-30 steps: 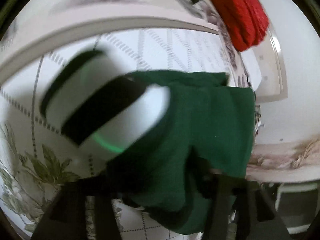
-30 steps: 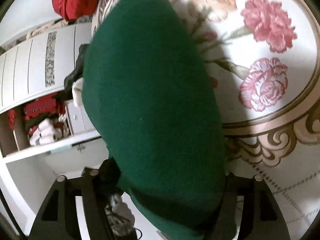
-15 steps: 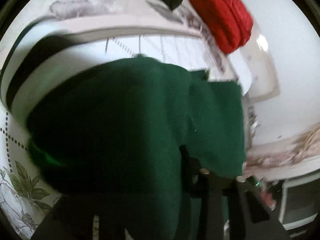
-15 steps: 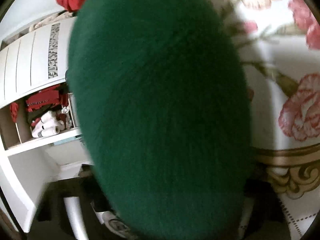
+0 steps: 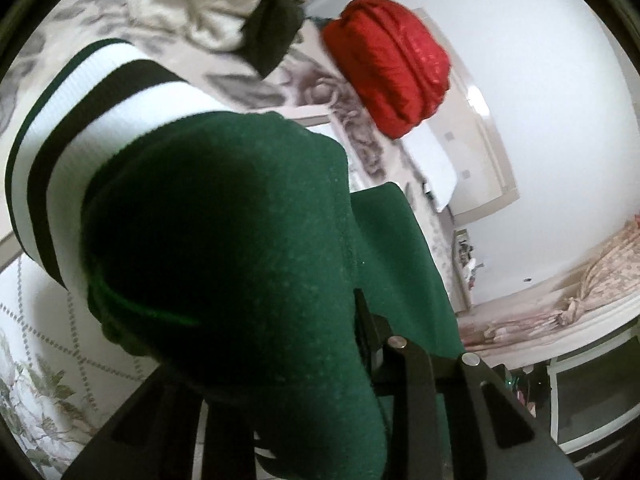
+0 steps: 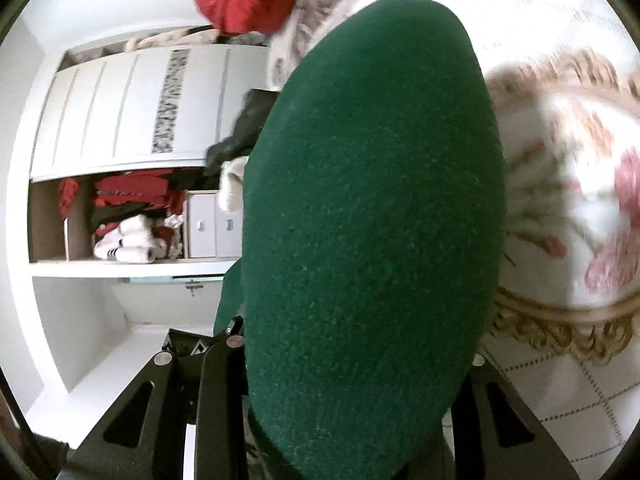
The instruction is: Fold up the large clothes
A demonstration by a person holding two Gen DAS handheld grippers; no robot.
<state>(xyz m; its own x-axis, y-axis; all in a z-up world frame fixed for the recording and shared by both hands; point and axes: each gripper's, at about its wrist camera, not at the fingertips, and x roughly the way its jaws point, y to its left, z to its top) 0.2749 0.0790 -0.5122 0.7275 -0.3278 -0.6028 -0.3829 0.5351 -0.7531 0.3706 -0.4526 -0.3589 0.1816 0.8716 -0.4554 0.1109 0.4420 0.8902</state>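
Both the left gripper (image 5: 320, 360) and right gripper (image 6: 352, 360) are clamped on the green sweater (image 6: 372, 200), which drapes forward, lengthwise, over each.

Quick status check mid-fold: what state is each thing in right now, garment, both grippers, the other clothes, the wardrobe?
Green garment: lifted, draped over both grippers.
Striped cuff: hanging free, off the bed.
Left gripper: fingers buried in green cloth, grip not visible.
Right gripper: fingers covered by cloth, grip not visible.
Red bundle: bunched, lying on the bed.
Cream garment: crumpled, unfolded.
Wardrobe: shelf open, clothes inside.
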